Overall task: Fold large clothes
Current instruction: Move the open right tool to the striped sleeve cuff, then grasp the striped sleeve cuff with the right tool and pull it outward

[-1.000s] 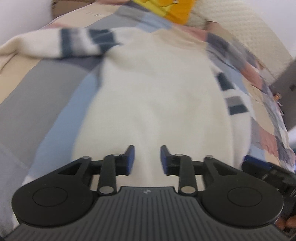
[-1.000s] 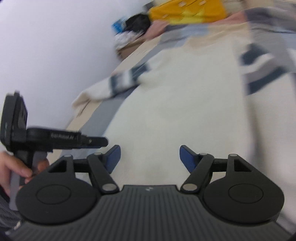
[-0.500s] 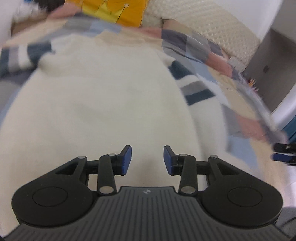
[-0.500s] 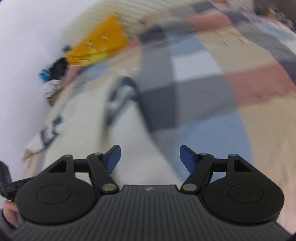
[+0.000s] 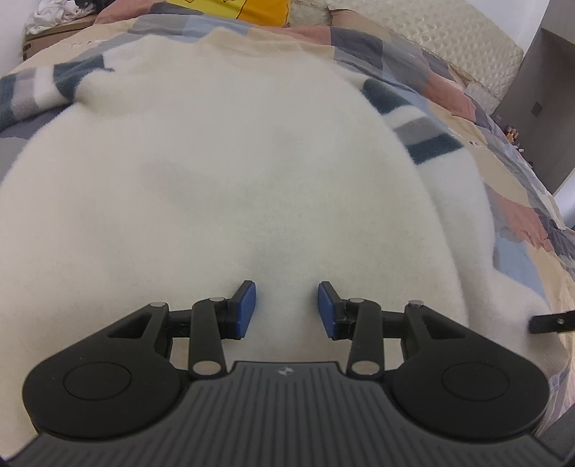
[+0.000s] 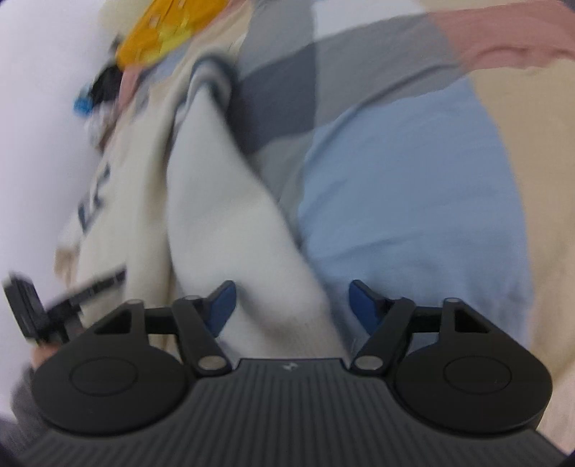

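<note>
My left gripper (image 5: 286, 309) hovers over the cream sweater (image 5: 222, 186) with its blue pads parted and nothing between them; only the sweater's fuzzy body shows in the gap, below the fingers. My right gripper (image 6: 289, 305) is closing, pads not yet pressing, and the cuff end of the sweater's right sleeve (image 6: 230, 230) lies between them, nearer the left pad.

The sweater lies flat on the patchwork bedspread (image 5: 517, 201), its long axis running away from my left gripper, hem nearest, neckline at the far end towards the yellow pillow (image 5: 233, 10). One striped sleeve reaches out to the sweater's left; the other runs down along its right side, navy and grey bands near the shoulder. In the right wrist view that sleeve stretches away towards the pillow, the sweater's body on its left, blue and grey bedspread patches on its right.
</note>
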A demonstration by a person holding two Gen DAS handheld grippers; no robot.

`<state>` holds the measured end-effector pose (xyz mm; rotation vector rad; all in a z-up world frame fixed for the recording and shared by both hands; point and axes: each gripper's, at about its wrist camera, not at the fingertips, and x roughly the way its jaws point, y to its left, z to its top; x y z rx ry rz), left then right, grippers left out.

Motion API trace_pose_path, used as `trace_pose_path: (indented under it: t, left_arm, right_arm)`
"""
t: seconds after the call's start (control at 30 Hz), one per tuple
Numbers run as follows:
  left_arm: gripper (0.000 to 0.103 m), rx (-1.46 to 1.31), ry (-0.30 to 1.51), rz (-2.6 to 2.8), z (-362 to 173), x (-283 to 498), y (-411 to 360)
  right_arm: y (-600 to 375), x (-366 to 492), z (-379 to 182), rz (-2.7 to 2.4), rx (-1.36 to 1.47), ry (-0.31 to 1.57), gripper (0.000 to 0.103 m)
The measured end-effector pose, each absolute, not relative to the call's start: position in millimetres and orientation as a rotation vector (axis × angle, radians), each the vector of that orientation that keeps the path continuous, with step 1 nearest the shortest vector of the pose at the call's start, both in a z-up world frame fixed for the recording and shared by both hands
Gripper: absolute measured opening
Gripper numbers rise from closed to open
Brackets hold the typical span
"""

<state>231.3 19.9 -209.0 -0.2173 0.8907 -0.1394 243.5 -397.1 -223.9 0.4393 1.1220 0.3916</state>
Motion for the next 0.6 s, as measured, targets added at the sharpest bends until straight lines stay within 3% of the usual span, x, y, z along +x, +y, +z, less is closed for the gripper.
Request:
trace_pose_path:
  t: [0.1, 0.13, 0.27, 0.6]
  left_arm:
    - [0.044, -0.222, 0.883, -0.142, -209, 231, 21]
    - [0.044, -0.225, 0.881, -0.141, -209, 230, 22]
    - [0.044, -0.240, 0.871, -0.144, -210, 227, 25]
    - [0.044, -0.241, 0.858, -0.147, -211, 223, 27]
  right_arm:
    - [-384, 250, -220, 0.440, 0.355, 1.153, 0.037]
    - [-379, 252, -216, 0.458, 0.327, 1.150, 0.022]
    - [-377, 255, -177, 0.397, 0.223, 1.026, 0.016]
    - [-453, 320, -21, 0.044, 0.138, 0.690, 0.015]
